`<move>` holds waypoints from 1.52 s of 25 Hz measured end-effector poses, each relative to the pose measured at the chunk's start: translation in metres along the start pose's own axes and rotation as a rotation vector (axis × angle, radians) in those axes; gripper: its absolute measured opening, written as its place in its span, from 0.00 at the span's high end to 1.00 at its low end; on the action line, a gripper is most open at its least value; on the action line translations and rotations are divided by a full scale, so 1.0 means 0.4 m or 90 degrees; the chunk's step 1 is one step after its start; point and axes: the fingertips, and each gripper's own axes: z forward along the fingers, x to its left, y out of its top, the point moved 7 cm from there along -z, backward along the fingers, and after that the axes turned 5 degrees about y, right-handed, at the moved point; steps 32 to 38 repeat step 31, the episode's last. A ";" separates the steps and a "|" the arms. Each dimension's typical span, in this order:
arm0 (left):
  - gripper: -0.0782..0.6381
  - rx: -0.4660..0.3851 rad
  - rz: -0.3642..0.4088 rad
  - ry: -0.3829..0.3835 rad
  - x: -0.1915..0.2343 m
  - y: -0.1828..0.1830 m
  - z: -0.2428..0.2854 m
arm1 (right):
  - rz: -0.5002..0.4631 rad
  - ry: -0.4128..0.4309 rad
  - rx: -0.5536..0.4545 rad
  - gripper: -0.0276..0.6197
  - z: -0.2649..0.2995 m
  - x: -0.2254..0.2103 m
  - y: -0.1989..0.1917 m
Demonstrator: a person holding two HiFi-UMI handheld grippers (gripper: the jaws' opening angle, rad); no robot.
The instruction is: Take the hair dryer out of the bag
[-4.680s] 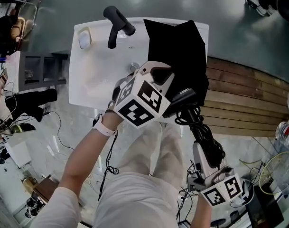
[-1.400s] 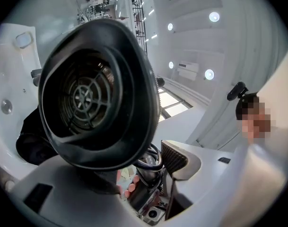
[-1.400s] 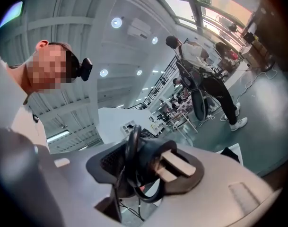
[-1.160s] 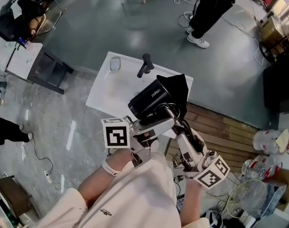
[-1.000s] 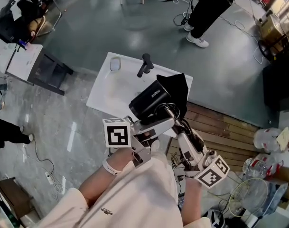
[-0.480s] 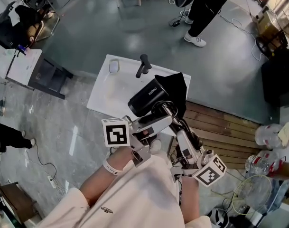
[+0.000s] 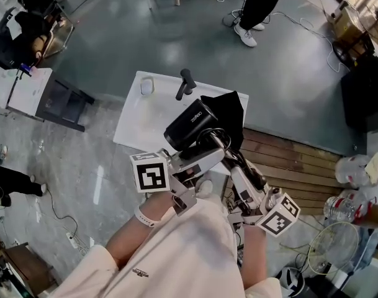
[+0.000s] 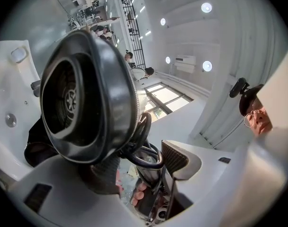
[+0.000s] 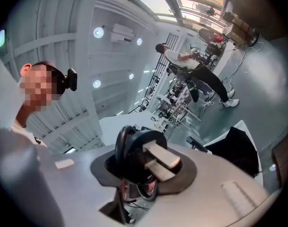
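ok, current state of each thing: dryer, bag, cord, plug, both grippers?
hair dryer: out of the bag, held above the sink
bag: lying crumpled on the sink
cord: bundled in loops
plug: unplugged, prongs bare
left gripper: shut on the hair dryer
right gripper: shut on the plug

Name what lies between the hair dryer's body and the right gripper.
A looped black cord runs from the hair dryer to the right gripper, whose jaws hold its plug. The head view shows it best.
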 end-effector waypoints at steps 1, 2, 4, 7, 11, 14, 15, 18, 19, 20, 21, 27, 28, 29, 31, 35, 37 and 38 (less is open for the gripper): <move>0.50 0.002 0.001 0.000 -0.001 0.001 0.001 | 0.000 0.000 0.000 0.73 0.000 0.000 0.001; 0.50 0.003 0.003 -0.001 -0.001 0.003 0.002 | 0.001 0.000 -0.001 0.73 0.002 0.000 0.001; 0.50 0.005 0.004 -0.001 0.000 0.005 0.002 | 0.002 0.000 -0.003 0.73 0.002 -0.001 0.001; 0.50 0.010 0.004 -0.004 0.001 0.003 0.004 | 0.001 -0.001 -0.004 0.73 -0.002 -0.002 0.001; 0.50 0.015 0.001 -0.003 -0.002 -0.004 -0.004 | -0.002 -0.002 0.000 0.73 -0.008 0.005 -0.006; 0.50 0.019 0.005 -0.004 -0.004 -0.002 -0.008 | -0.007 0.002 -0.006 0.73 -0.008 0.009 -0.010; 0.50 0.023 0.009 -0.004 -0.006 0.000 -0.008 | -0.007 0.004 -0.008 0.73 -0.008 0.010 -0.010; 0.50 0.029 0.015 -0.009 -0.010 0.001 -0.006 | -0.011 0.005 -0.005 0.73 -0.011 0.013 -0.010; 0.50 0.029 0.015 -0.009 -0.010 -0.001 -0.006 | -0.011 0.004 -0.005 0.73 -0.014 0.013 -0.011; 0.50 0.030 0.015 -0.009 -0.009 -0.005 -0.006 | -0.009 0.002 -0.005 0.73 -0.017 0.013 -0.013; 0.50 0.031 0.015 -0.009 -0.008 -0.009 -0.007 | -0.008 0.001 -0.005 0.73 -0.021 0.013 -0.016; 0.50 0.041 0.015 -0.006 -0.004 -0.014 -0.003 | -0.001 -0.007 -0.010 0.73 -0.028 0.010 -0.023; 0.50 0.043 0.015 -0.006 -0.004 -0.017 -0.004 | 0.000 -0.008 -0.011 0.73 -0.030 0.012 -0.026; 0.50 0.044 0.014 -0.005 -0.005 -0.022 -0.007 | 0.001 -0.010 -0.011 0.73 -0.034 0.014 -0.030; 0.50 0.047 0.012 -0.003 -0.005 -0.033 -0.013 | 0.004 -0.012 -0.011 0.73 -0.043 0.018 -0.040; 0.50 0.047 0.012 -0.003 -0.005 -0.033 -0.013 | 0.004 -0.012 -0.011 0.73 -0.043 0.018 -0.040; 0.50 0.047 0.012 -0.003 -0.005 -0.033 -0.013 | 0.004 -0.012 -0.011 0.73 -0.043 0.018 -0.040; 0.50 0.047 0.012 -0.003 -0.005 -0.033 -0.013 | 0.004 -0.012 -0.011 0.73 -0.043 0.018 -0.040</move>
